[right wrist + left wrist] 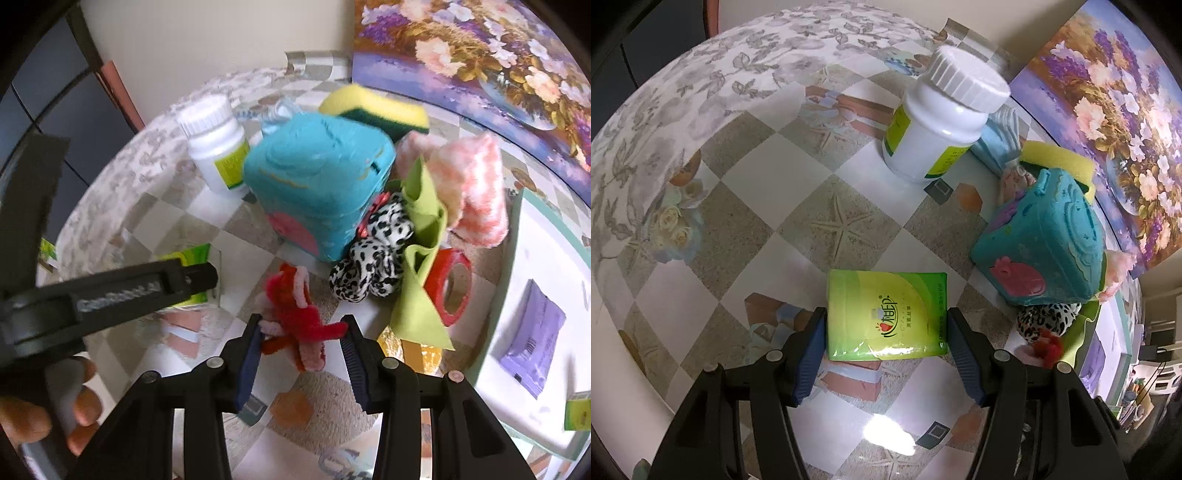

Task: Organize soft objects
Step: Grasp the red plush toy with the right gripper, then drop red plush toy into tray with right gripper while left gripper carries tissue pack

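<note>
In the left wrist view, a green tissue pack (pixel 886 314) lies flat between the blue pads of my left gripper (pixel 885 314). The pads press on its two long sides. My right gripper (pixel 301 326) is shut on a fuzzy red and pink pipe-cleaner toy (pixel 306 315), held just above the table in front of a heap of soft things. In the heap are a leopard-print plush (pixel 373 254), a lime green cloth (pixel 421 236), a pink fluffy cloth (pixel 469 192) and a yellow-green sponge (pixel 376 107). My left gripper (pixel 110 291) reaches in from the left of the right wrist view.
A teal plastic box (pixel 317 184) and a white bottle (pixel 218 147) stand behind the heap. A red tape roll (pixel 454 288) leans on the green cloth. A white tray (pixel 535 258) holding a purple pack is at the right. A flower painting (pixel 480 55) lines the back.
</note>
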The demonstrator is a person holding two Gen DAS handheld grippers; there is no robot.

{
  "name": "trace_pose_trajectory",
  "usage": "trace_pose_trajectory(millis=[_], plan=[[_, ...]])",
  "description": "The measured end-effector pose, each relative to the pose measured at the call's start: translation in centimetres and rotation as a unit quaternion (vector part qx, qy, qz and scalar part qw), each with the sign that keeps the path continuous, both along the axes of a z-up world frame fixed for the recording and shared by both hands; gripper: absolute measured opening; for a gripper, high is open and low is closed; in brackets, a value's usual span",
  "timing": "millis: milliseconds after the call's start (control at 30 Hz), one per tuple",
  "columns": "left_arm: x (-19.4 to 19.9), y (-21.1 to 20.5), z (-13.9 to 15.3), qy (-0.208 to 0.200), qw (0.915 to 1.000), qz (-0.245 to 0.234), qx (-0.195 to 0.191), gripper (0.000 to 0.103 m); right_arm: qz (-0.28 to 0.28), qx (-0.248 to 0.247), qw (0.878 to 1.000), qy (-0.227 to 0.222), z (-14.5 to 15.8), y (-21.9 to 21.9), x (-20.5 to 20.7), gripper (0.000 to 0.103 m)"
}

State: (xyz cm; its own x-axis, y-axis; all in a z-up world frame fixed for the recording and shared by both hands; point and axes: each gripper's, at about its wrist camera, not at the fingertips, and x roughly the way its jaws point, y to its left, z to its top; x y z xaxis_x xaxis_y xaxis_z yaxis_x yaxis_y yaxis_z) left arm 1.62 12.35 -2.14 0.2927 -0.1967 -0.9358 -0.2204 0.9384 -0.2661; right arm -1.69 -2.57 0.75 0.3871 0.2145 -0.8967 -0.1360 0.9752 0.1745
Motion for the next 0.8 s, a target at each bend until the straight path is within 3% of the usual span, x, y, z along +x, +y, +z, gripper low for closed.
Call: trace_pose_trajectory(millis=[367,700,800], plan=[[-1.7,-2.2,4.3,-0.041,0.9989,-0.008,0.019,0.065,-0.071,0.051,0.995,-0.041,4.8,-6.0,-0.9,0.045],[-1.2,-7.9,8.5,-0.076,0.9937,-0.074,0.037,0.065,-0.167,0.033,0.983,-0.064,7.2,-13.1,-0.9,0.045],[-0.7,-10.5,9.6,-0.088,0.9893,-0.097,0.064,0.065,-0.2,0.007,0.978,-0.065,7.3,-15.1,-0.9,0.045]])
